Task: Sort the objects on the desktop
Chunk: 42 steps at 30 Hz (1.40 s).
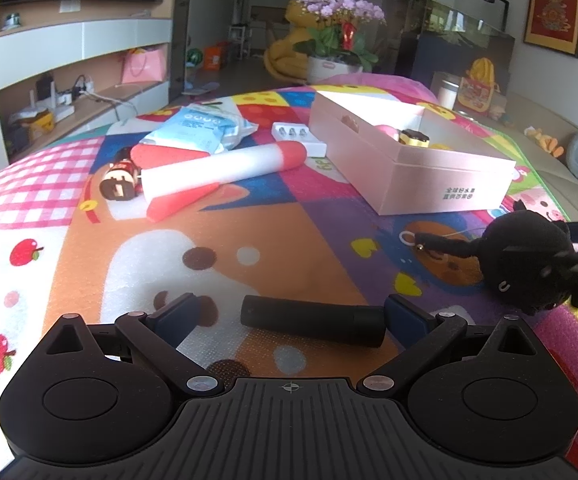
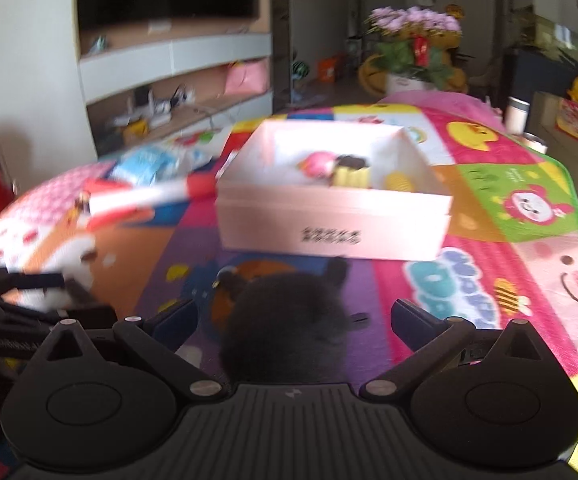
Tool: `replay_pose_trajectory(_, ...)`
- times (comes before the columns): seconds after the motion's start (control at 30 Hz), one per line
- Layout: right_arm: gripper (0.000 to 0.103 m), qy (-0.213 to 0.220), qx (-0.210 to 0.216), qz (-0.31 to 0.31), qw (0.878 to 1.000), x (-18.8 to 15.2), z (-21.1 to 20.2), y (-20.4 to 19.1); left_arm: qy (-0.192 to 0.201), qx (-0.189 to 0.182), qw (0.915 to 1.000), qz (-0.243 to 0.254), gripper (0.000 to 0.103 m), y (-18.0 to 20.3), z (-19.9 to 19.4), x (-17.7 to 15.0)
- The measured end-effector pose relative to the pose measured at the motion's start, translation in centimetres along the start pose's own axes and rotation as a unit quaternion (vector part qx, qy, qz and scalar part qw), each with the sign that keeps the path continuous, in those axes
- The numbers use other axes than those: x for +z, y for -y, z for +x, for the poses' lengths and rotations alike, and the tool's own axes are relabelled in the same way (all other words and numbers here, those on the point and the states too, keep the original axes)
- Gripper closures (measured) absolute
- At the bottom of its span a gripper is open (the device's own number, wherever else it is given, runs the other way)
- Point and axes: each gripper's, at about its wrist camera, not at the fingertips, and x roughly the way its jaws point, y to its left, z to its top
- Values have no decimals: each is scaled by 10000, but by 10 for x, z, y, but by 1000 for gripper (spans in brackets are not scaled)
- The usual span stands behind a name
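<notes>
lying between the wide-spread fingers of the left gripper (image 1: 289, 316), a black cylinder (image 1: 313, 321) rests on the colourful cartoon mat (image 1: 297, 216) that covers the bench; its right end sits just beside the right finger, the left finger stands apart from it, and neither presses on it. the right gripper (image 2: 293, 316) also has its fingers spread wide, with a black plush toy (image 2: 285, 320) on the mat between them; the view is blurred, but the pads stand clear of the toy's sides. in the left wrist view the same toy (image 1: 525, 264) lies at the right edge, near the front corner of the pink box (image 1: 441, 168). the open box holds a pink item (image 2: 316, 163), a yellow and dark block (image 2: 352, 172) and a small yellow piece (image 2: 400, 181). to the left of the box lie a white and red foam rocket (image 1: 225, 170), a small toy figure (image 1: 119, 182) touching the rocket's tail end, a blue packet (image 1: 203, 126) and a small white tray (image 1: 297, 138).
</notes>
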Motion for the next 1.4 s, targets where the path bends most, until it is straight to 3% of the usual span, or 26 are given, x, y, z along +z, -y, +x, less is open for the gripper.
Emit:
replay_pose_trajectory(0.03,2,-13,-4,-22,10000,0,3,-3,27,35,10000,12,2,1,-2,0)
replay_pose_trajectory(0.17,34,-126,-218,-68,9997,1,10,-1,-5,47,9998,209,2,10,-5,-2)
replay_pose_trajectory(0.4,36,-71,-275,270,9992,-2,-4,19,-134,45,9993,336,3,24,-2,-3)
replay_pose_trajectory(0.6,36,-160,-104,256,9995,-8,-16,23,-143,255,9988,391,22,27,0,-3)
replay_pose_trajectory(0.8,36,-76,99,274,9995,-12,-41,27,-70,279,9981,553,23,35,-11,-7)
replay_pose_trajectory(0.97,37,247,290,316,9988,-7,-82,38,267,-14,9953,936,23,59,-49,-4)
replay_pose_trajectory(1.17,37,1103,127,600,9920,26,-130,68,1070,-291,9847,1343,23,85,-78,48)
replay_pose_trajectory(1.33,37,1835,-166,651,9807,67,-148,86,1762,-331,9706,1606,22,113,-53,125)
replay_pose_trajectory(1.37,37,1942,-191,647,9786,75,-149,89,1851,-343,9694,1573,20,117,-44,140)
replay_pose_trajectory(1.4,37,2030,-229,634,9769,84,-149,91,1885,-377,9691,1548,8,120,-35,152)
